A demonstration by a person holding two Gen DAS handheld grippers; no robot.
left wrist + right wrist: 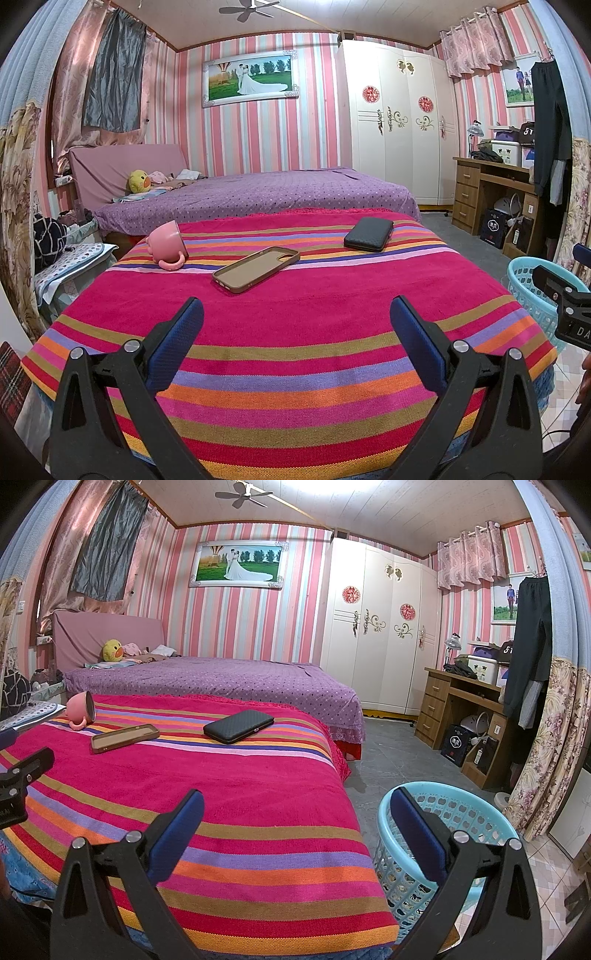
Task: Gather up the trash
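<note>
Left wrist view: both claws, left and right, agape, empty; case lies ahead, upper centre, long axis diagonal, nearer left.

Blanket: magenta, striped orange, purple, olive, pink. Mug: pink. Phone case: brown, tan inside. Wallet: black, textured. Basket: light blue, cut-out pattern. Bedspread: purple, dotted. Wallpaper: pink, white, grey stripes. Gripper pads: blue.
</note>
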